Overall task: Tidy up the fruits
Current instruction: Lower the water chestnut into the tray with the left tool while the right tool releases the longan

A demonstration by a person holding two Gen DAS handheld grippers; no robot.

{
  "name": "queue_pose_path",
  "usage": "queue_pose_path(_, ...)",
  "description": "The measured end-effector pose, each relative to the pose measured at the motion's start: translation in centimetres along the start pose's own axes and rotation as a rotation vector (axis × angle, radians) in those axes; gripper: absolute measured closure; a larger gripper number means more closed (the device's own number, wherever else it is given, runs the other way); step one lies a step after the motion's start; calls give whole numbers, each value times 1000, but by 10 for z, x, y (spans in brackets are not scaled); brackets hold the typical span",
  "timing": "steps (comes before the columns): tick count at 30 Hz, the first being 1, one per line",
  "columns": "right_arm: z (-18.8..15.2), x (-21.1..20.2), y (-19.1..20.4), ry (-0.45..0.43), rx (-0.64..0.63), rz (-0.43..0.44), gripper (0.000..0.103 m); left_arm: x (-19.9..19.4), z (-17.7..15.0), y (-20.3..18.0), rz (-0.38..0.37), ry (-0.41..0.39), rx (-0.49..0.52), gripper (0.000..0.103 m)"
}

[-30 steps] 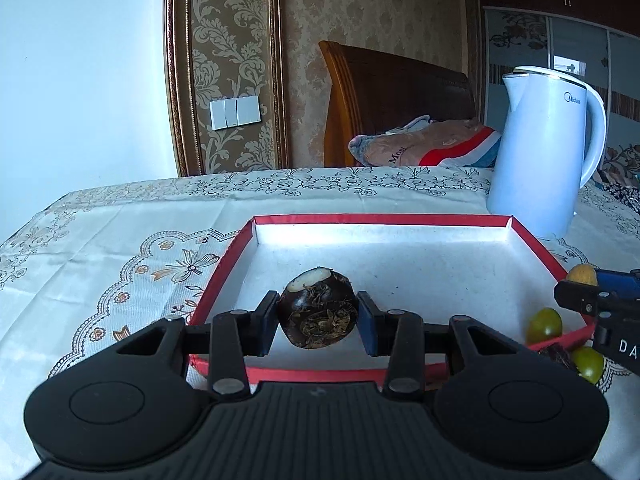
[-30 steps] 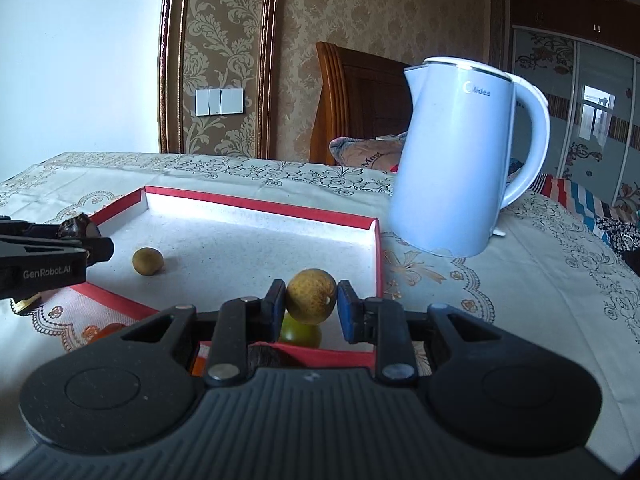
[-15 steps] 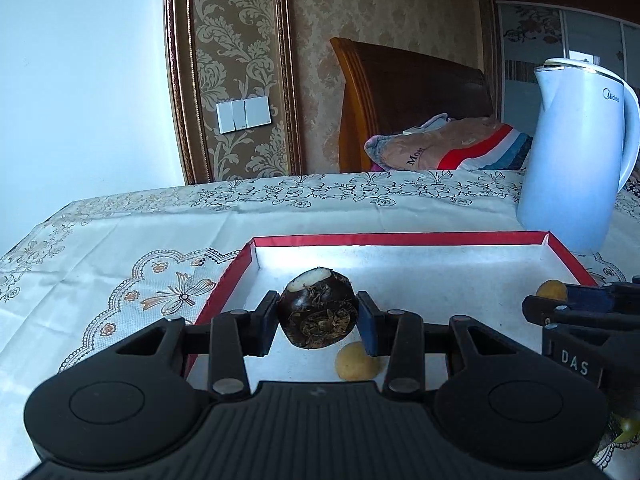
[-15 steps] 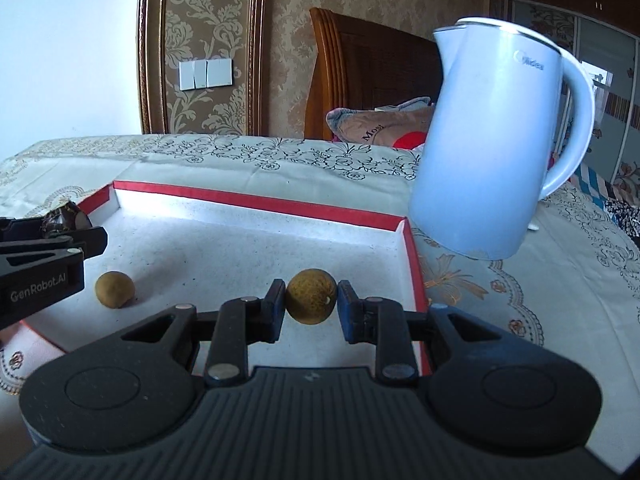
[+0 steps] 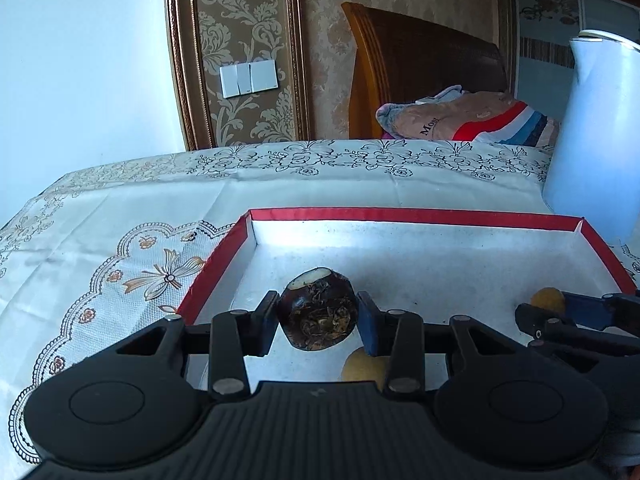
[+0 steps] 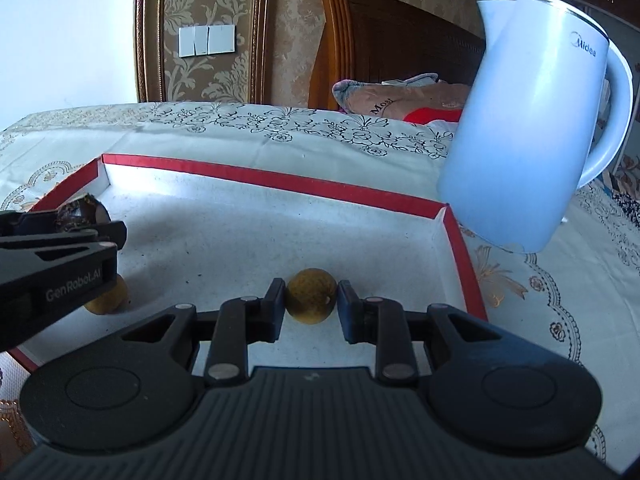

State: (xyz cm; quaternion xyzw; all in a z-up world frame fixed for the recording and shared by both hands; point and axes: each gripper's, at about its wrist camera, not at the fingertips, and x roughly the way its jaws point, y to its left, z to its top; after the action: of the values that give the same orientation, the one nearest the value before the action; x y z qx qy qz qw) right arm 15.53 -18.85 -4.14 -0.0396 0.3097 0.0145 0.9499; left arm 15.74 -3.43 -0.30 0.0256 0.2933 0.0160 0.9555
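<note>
Both hands are full on my end right now. The left hand-held gripper (image 5: 318,322) is clenched on a dark brown, rough-skinned water chestnut (image 5: 317,309) with a pale cut top, pads pressing it on both sides, held up over the near left part of the tray (image 5: 412,216). Just under and a bit right of it, a small tan longan (image 5: 362,366) lies on the tray floor, half hidden behind the gripper's finger.

The right hand-held gripper (image 6: 311,306) is grasping a second round yellowish-brown longan (image 6: 311,295), squeezed between its blue pads, over the near right part of the same tray, not far from the right wall. From my left camera I can see that gripper poking in at the right edge with its fruit just showing.

The tray is a shallow white-lined box with a red rim, sitting on a bench covered by a cream embroidered tablecloth (image 5: 120,216). Past the tray's far right corner a pale blue electric kettle (image 6: 532,136) stands upright on the cloth, close to the rim; can't tell if it touches. Farther back there's a wooden headboard (image 5: 424,68) with a striped pillow (image 5: 468,120), and a light switch (image 5: 248,79) on the patterned wall.
</note>
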Motion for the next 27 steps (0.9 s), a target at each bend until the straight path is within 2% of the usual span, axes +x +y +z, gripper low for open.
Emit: queue_pose_path(27,-2,1,-6,-2,35,-3,75,1,-8,-6,24,-31,41,63)
